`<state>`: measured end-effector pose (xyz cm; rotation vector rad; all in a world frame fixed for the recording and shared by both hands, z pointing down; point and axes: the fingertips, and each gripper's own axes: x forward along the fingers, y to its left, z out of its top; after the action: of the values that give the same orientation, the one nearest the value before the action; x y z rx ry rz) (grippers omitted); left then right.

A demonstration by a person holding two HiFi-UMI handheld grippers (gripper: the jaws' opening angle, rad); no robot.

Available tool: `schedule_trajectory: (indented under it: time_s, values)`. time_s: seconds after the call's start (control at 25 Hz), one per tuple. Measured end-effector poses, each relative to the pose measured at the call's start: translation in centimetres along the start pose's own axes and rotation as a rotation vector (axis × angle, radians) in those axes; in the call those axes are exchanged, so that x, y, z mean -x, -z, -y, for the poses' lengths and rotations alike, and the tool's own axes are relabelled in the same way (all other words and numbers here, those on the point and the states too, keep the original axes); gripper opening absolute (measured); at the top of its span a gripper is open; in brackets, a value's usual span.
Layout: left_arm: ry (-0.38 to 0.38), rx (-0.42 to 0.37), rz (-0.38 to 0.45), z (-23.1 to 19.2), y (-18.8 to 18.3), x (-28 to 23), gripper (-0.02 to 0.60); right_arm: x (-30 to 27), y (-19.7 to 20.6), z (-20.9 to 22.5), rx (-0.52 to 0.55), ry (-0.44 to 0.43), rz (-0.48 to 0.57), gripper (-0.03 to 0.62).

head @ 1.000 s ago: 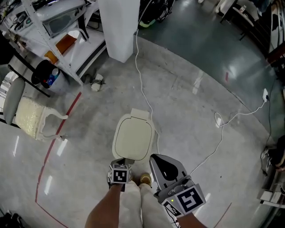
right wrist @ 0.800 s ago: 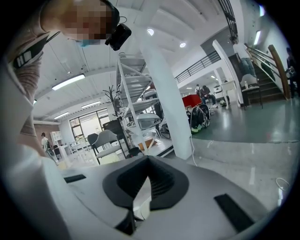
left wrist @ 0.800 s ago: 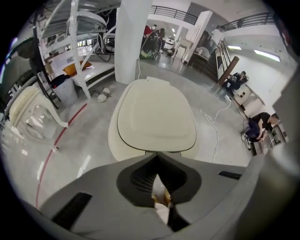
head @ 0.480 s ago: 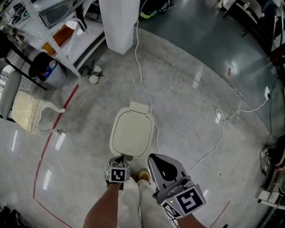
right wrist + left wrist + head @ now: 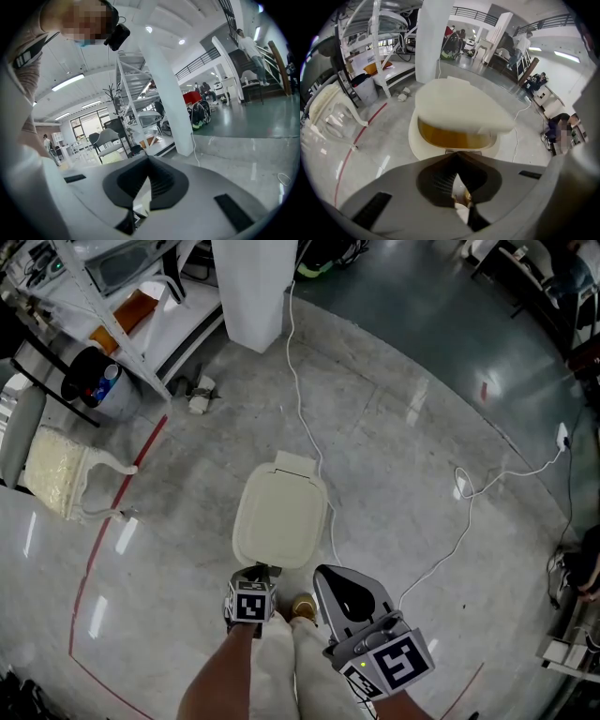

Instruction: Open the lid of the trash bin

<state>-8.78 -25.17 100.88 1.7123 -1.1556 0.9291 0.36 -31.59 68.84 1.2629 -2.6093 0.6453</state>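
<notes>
While left claw [image 5: 457, 154], right claw [image 5: 148, 159] sit closed — one lid [image 5: 279, 519] gapes.

Head view looks steeply down on the trash bin [image 5: 279, 519], left gripper view shares it close up, right gripper view looks out level instead.

in the head view the lid [image 5: 279, 518] hides the trash bin's [image 5: 414, 140] body and the marker cube [image 5: 250, 607] covers the left gripper's [image 5: 455, 153] jaws, while in the left gripper view the raised lid screens most of the bin's inside.
</notes>
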Motion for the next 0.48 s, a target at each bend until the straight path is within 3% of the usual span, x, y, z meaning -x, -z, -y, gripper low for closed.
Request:
schedule_trajectory:
  time_s: [0.48]
  values:
    - [0.013,0.019,-0.001,0.02,-0.07,-0.14,0.006,0.39,0.51,-0.5,-0.004,0.01,-0.004,0.034]
